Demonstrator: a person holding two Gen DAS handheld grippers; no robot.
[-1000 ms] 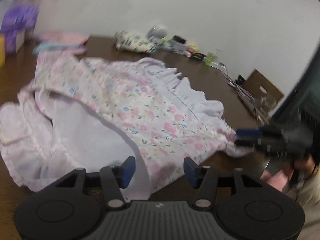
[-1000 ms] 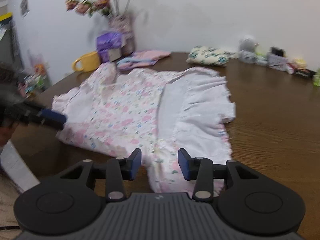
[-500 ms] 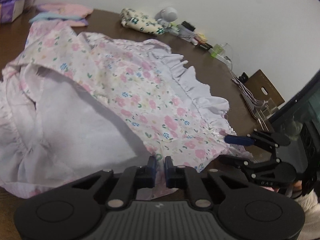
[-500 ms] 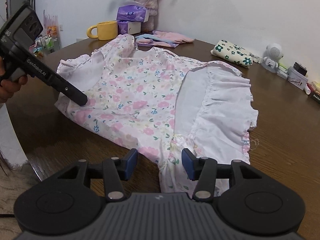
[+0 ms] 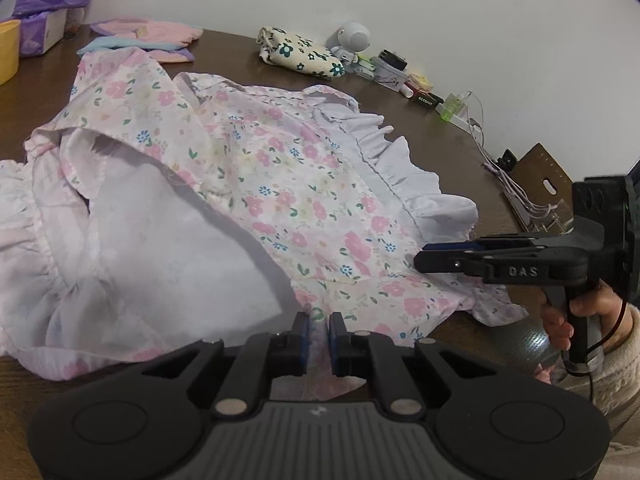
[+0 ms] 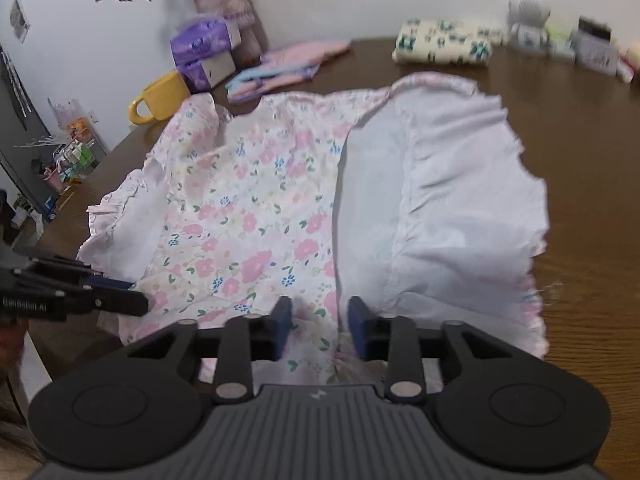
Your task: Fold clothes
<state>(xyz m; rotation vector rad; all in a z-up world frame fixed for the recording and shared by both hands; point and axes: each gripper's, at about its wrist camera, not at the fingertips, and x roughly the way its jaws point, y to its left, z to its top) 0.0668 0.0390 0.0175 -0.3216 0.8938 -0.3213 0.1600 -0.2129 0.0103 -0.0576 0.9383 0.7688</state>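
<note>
Left wrist: L gripper (image 5: pixel 319 330) pinches dress (image 5: pixel 280 184) hem; R gripper (image 6: pixel 319 326) closing.

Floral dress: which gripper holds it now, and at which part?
The left gripper pinches the floral dress at its near edge. The right gripper, just closing, straddles the near edge.

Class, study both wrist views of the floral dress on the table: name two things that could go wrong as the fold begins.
1. The left gripper is shut on the near edge of the floral dress, while the right gripper has just been closing, with cloth between its jaws but gaps beside it; an uneven lift could skew the fold.
2. The yellow mug stands close to the dress; dragged fabric might nudge it.
</note>
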